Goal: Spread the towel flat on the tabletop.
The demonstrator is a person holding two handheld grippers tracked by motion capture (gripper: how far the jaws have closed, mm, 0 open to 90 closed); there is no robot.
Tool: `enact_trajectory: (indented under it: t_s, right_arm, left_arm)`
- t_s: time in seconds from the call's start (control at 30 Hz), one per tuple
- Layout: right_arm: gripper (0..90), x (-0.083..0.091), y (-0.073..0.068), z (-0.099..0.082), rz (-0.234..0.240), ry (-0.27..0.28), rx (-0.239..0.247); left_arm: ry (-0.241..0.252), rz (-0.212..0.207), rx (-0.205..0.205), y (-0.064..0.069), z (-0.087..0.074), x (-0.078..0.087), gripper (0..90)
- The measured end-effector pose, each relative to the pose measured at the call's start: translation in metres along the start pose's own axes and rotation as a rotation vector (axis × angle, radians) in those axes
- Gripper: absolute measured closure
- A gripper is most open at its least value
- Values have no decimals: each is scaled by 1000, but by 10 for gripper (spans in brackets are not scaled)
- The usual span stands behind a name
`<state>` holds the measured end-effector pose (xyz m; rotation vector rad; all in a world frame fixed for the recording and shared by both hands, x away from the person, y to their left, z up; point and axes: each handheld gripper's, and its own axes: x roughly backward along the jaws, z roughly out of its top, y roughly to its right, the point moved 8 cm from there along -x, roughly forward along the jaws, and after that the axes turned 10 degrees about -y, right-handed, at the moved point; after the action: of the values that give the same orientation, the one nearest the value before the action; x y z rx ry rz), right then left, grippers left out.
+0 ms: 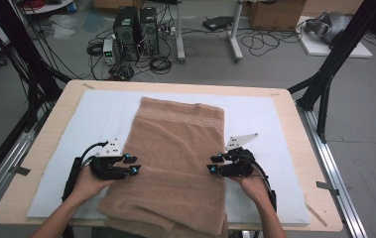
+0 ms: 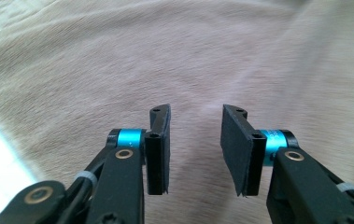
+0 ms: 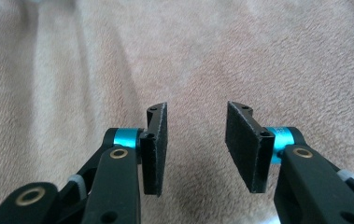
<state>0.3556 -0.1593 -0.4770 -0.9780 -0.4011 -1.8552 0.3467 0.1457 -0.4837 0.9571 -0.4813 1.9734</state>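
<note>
2 computer towers (image 1: 136, 32) and tangled cables (image 1: 262, 42) sit on the floor beyond the table (image 1: 302, 148).

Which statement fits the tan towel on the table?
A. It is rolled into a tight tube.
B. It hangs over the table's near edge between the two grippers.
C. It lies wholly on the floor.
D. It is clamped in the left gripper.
B: the towel drapes past the table's near edge, between the open left gripper and right gripper.

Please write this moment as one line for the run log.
left gripper: open, over towel left edge | right gripper: open, over right edge | towel: flat on table, not held
</note>
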Motion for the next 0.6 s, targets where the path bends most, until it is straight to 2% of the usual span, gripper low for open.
enact_trajectory:
  t_s: [0.07,0.1,0.13,0.17,0.2,0.23,0.27,0.33,0.47,0.53,0.6]
  right_arm:
    - [552,-8,0,-3,-14,-55,14]
    - [565,-13,-1,-5,-9,-83,20]
    - [621,-18,-1,-7,-13,-117,35]
    - [705,-20,0,-7,-43,-119,54]
    - [822,-19,1,-6,-46,-122,68]
    - [865,-19,2,-6,-43,-127,68]
    - [871,-19,5,-5,-42,-134,63]
    - [877,-17,16,-2,-113,-139,47]
    - [878,-11,42,4,-175,-103,1]
    - [878,-10,53,7,-199,-94,-19]
    - [877,-10,63,9,-221,-88,-41]
  left_arm:
    - [-61,-1,-12,2,-7,-10,584]
    - [-39,14,-24,3,-6,-10,607]
    - [-34,14,-33,4,-5,-11,706]
    - [-35,9,-41,6,-4,-11,799]
    - [-36,17,-46,6,-3,-11,841]
    - [-32,17,-40,5,-1,-12,859]
    - [-28,17,-33,3,1,-12,864]
    - [0,33,-13,-1,7,-13,866]
    - [85,98,18,-13,30,-15,866]
    - [106,138,25,-21,41,-21,866]
    - [106,149,41,-30,47,-29,864]
